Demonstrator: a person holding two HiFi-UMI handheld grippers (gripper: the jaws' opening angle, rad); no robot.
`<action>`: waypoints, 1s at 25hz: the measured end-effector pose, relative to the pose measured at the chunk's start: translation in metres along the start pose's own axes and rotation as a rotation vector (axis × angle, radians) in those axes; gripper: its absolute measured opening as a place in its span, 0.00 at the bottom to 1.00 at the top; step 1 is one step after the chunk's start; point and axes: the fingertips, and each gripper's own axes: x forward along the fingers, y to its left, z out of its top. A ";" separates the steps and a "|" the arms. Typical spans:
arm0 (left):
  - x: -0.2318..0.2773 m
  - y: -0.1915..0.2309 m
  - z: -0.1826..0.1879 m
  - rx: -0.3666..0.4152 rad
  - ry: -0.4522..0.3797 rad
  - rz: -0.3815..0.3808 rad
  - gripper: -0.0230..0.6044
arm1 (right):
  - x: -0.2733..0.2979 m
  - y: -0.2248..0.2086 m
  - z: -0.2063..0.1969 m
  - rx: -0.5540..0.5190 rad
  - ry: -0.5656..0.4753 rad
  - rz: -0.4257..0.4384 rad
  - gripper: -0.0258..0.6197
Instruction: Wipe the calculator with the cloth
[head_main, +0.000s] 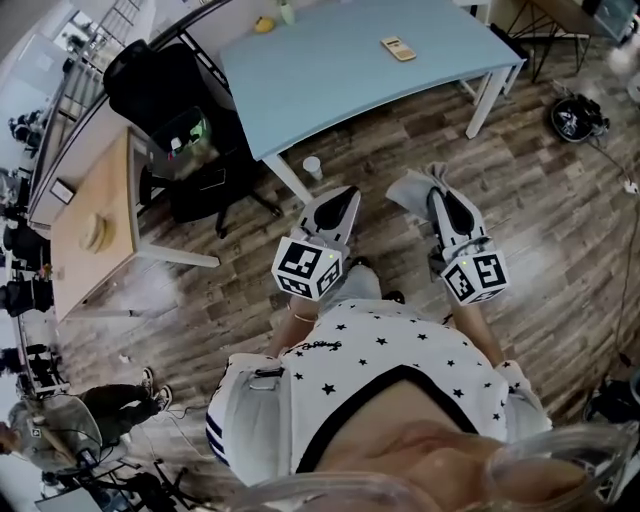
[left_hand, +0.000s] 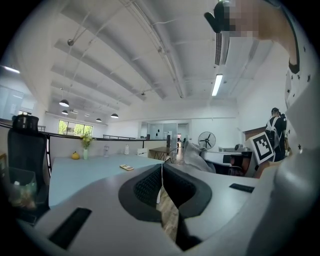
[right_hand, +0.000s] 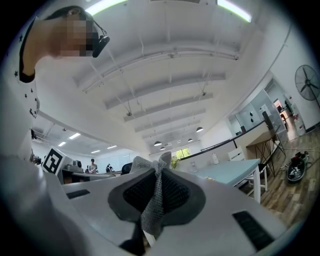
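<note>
Calculator (head_main: 398, 48) lies flat on the blue counter (head_main: 330, 80), long axis diagonal, well apart from both grippers. Right gripper (right_hand: 159, 176) jaws clamp the grey cloth (right_hand: 151, 212); left gripper (left_hand: 162, 172) jaws are together, empty.

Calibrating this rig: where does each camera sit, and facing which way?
Head view: on the head, steeply down at left gripper, right gripper, blue table; shirt below.
Left gripper view: on it, along shut jaws toward the calculator; shirt at right.
Right gripper view: on it, tilted up at the ceiling, jaws shut on the cloth; shirt at left.
All three share the blue table.
</note>
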 end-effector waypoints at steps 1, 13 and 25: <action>0.003 0.000 0.000 0.000 0.000 -0.002 0.09 | -0.001 -0.003 0.001 -0.001 -0.001 -0.007 0.09; 0.082 -0.007 0.001 -0.010 -0.014 -0.136 0.09 | 0.002 -0.063 0.016 -0.030 -0.022 -0.120 0.09; 0.170 0.022 0.017 -0.034 -0.047 -0.195 0.09 | 0.056 -0.121 0.033 -0.059 -0.008 -0.168 0.09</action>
